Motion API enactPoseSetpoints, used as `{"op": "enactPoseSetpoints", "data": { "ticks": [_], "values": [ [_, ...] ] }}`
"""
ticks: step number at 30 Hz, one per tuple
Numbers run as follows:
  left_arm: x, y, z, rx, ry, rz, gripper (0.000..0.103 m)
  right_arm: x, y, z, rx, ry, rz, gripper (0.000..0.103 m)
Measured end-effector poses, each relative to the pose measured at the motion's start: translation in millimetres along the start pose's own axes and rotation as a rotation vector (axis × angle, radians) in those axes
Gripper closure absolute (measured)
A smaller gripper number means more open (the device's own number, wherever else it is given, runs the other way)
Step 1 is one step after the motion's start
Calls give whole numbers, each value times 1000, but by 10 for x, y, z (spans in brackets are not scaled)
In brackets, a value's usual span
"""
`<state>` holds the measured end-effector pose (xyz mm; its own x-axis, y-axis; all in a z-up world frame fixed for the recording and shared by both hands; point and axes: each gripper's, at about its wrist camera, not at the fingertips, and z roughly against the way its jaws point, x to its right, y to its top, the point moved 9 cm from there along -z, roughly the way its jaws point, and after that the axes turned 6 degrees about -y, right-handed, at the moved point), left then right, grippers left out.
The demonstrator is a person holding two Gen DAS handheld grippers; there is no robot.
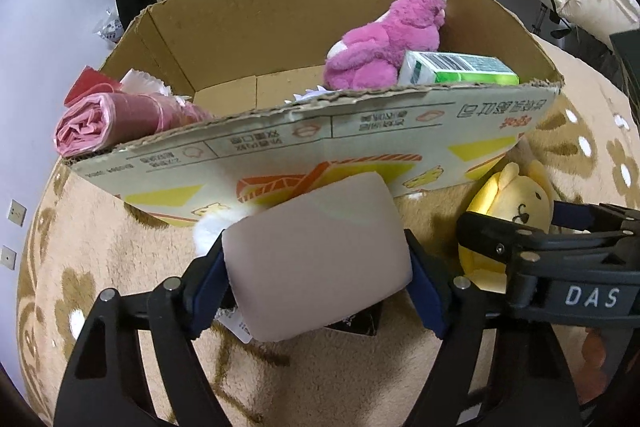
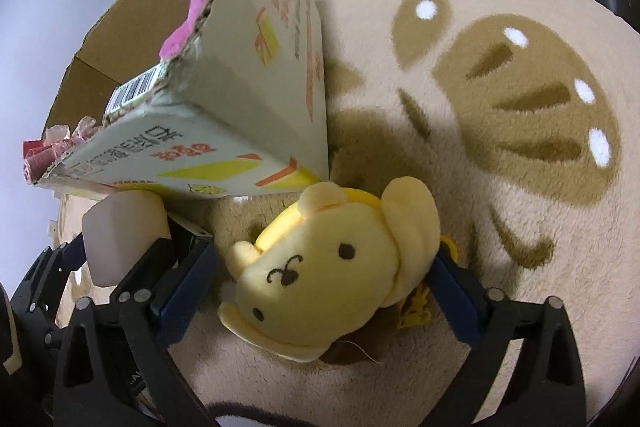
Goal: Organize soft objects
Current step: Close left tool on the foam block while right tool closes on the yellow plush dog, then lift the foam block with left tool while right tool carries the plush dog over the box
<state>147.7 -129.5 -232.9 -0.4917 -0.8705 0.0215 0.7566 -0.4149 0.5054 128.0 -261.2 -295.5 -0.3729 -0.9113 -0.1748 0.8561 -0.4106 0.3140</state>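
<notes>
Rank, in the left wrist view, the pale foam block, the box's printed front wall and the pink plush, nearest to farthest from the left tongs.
1. Pale foam block: clamped between the left tongs.
2. Printed front wall of the cardboard box: just beyond the block.
3. Pink plush: inside the box, back right.

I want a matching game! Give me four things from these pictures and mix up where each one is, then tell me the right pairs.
Things:
1. pink plush toy
2. yellow plush toy
3. pale foam block
4. roll of pink bags

Places:
A. between the fingers of the left gripper
B. inside the cardboard box, beside the green-and-white carton
C. at the box's left end, against its front wall
D. on the rug, between the fingers of the right gripper

Pairs: 1-B, 2-D, 3-A, 4-C
</notes>
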Motion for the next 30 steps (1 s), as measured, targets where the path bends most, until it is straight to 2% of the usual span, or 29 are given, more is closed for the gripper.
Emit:
{"op": "enactPoseSetpoints", "data": {
  "ticks": [2,6,9,13,18,21,30],
  "values": [
    [29,-3,6,1,1,-2,26,-55,-10,-30,-7,-13,6,7],
    [86,-23,29,2,15,-20,36,-70,-2,-51,-5,-16,16,16],
    [99,-17,61,10,25,-31,42,-16,15,-22,4,-11,20,20],
    [71,-45,132,11,7,10,46,-47,10,44,20,-11,32,24],
    [-78,-104,240,14,31,66,47,-75,-11,237,54,-7,40,25],
    [-148,-135,336,27,15,109,47,-79,-6,333,81,2,50,25],
    [-286,-164,695,89,78,116,47,-154,-64,805,194,47,122,25]
  ]
}}
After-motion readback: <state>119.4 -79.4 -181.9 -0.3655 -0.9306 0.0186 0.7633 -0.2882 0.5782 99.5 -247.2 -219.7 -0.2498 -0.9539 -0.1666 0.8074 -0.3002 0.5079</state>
